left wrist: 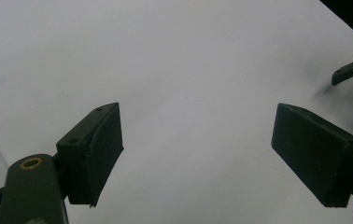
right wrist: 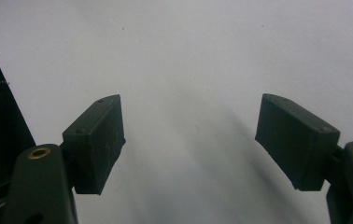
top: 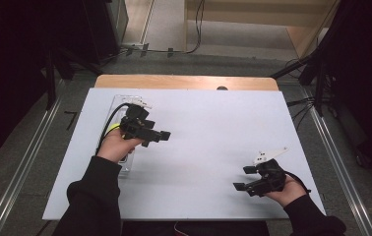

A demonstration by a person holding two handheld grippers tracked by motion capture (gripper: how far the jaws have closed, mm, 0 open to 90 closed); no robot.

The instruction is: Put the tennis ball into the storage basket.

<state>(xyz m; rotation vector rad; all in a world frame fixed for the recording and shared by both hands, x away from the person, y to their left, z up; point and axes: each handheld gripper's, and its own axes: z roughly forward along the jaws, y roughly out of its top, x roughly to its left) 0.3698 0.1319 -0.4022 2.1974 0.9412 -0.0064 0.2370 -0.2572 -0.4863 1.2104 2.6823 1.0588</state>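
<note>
My left gripper point(top: 156, 138) hovers over the left part of the white board point(top: 208, 132), held in a hand with a black sleeve, its jaws pointing right. In the left gripper view it point(left wrist: 198, 128) is open wide, with bare white surface between its jaws. My right gripper point(top: 243, 178) is low near the board's front right, with its jaws pointing left and a pale three-cornered plate point(top: 269, 155) on top. In its own view it point(right wrist: 191, 119) is open too, with nothing between its jaws. One jaw of the right gripper point(left wrist: 351, 71) shows far off in the left gripper view.
A clear flat plastic tray point(top: 118, 104) lies along the board's left side, partly under the left hand. Something yellow-green point(top: 111, 127) peeks out by that hand. A wooden table edge point(top: 184, 81) runs behind the board. Dark stands and cables surround the table.
</note>
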